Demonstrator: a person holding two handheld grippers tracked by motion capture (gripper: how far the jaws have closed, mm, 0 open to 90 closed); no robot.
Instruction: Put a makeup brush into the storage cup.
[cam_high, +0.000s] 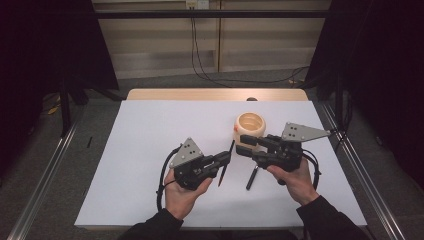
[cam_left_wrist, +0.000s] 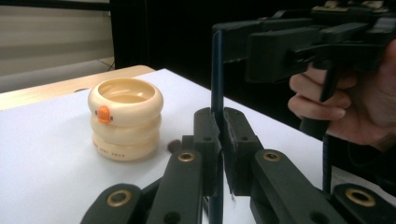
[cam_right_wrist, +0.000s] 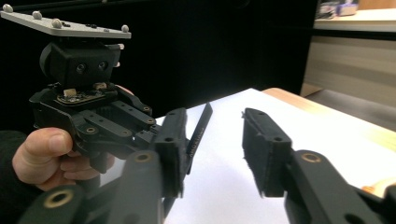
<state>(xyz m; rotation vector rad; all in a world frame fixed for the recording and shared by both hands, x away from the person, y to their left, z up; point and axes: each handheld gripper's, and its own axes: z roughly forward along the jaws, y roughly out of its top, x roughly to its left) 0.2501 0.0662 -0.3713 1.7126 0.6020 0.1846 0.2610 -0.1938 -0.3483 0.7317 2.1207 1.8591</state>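
Note:
My left gripper (cam_high: 226, 158) is shut on a thin black stick (cam_high: 226, 162), gripped near its middle. The stick stands almost upright between the shut jaws (cam_left_wrist: 221, 122) in the left gripper view, its upper part (cam_left_wrist: 217, 74) rising in front of the other gripper. My right gripper (cam_high: 245, 144) faces it from the right, jaws apart. In the right gripper view (cam_right_wrist: 212, 135) the stick (cam_right_wrist: 198, 133) slants up beside the left jaw, and neither pad presses on it. A cream ringed cup (cam_high: 250, 125) with an orange dot (cam_left_wrist: 125, 119) stands behind both.
A second black pen-like piece (cam_high: 251, 177) lies on the white table sheet (cam_high: 150, 150) under the right gripper. The wooden table edge (cam_high: 200, 94) runs along the back. Metal frame rails (cam_high: 360, 170) flank both sides. The sheet's left half is bare.

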